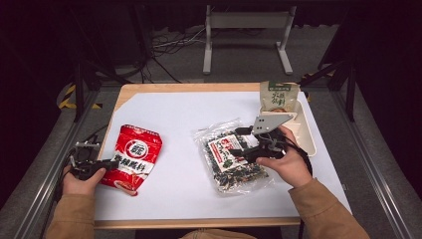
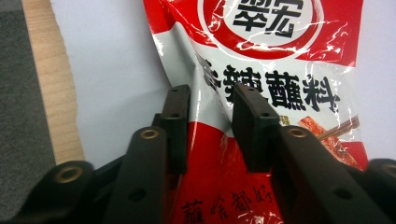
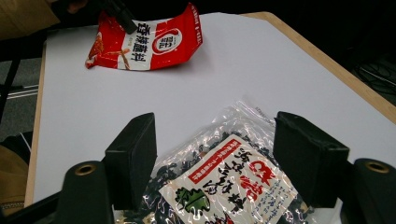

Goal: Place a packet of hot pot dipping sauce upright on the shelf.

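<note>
- Left gripper (image 1: 102,165) sits at the table's left edge, its two black jaws pinched on a fold of the red pouch (image 1: 133,157); in the left gripper view the foil (image 2: 261,70) puckers up between the pads.
- Right gripper (image 1: 238,144), held in the person's right hand (image 1: 286,162), hovers over the clear bag (image 1: 231,159) with its jaws spread wide apart; in the right gripper view the bag (image 3: 224,182) lies between and below the pads, and I cannot tell whether they touch it.
- One red pouch: white band, black Chinese lettering, lying flat on the white sheet (image 1: 179,124) at the left, its near end caught in the left gripper.
- One clear bag: dark dried bits inside, a white and red label, lying mid-table to the right of centre, well apart from the red pouch.
- One green and white packet (image 1: 278,95): standing upright in the far end of a cream tray (image 1: 307,134) at the table's right edge.
- Three packs in all, one tray, two grippers, two hands in tan sleeves.
</note>
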Tool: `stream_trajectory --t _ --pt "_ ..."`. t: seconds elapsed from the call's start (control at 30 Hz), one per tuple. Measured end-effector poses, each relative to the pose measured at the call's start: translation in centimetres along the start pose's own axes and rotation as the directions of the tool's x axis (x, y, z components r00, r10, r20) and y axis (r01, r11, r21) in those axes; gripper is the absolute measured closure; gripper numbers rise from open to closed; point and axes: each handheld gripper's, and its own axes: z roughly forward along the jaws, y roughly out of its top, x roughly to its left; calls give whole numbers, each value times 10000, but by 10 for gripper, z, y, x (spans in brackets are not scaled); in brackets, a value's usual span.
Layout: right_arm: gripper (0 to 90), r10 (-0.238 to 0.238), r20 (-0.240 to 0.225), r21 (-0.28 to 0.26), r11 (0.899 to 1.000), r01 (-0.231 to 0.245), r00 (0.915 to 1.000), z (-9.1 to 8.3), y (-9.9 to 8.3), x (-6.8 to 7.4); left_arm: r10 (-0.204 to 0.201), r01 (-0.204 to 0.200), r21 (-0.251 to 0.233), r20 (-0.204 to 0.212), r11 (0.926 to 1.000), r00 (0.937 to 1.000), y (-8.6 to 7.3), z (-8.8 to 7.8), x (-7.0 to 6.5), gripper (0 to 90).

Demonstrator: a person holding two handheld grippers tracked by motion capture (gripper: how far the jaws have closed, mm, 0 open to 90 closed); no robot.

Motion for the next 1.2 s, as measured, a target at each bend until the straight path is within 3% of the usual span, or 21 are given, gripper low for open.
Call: stream_trajectory --t 0.2,0.37,0.47,0.63,0.83,1.03,1.2 --pt "392 118 -172 -36 9999 -118 9998 2 -3 1 42 -42 -156 31 9999 10000 -1 -3 -1 781" --pt "407 207 -198 -141 9997 -210 9996 1 -4 3 47 -43 -302 153 9995 9999 -1 -6 -1 800" --pt "407 180 -210 -213 9996 -185 9996 1 -4 4 7 15 -523 428 9986 9991 -1 -10 -2 809" --pt "414 206 -288 -277 9994 -214 9994 2 -5 7 279 -223 -1048 524 9942 9982 1 -19 -12 822" --pt "423 284 -447 -385 9988 -301 9986 4 -4 10 871 -722 -1820 756 9806 9933 3 -32 -31 825" --pt "414 517 -660 -544 9970 -553 9965 6 -2 14 1418 -1091 -2555 1132 9606 9834 5 -43 -52 825" --pt "415 1141 -722 -689 9905 -1191 9908 9 -2 21 1910 -1427 -2974 1402 9440 9715 9 -47 -71 825"
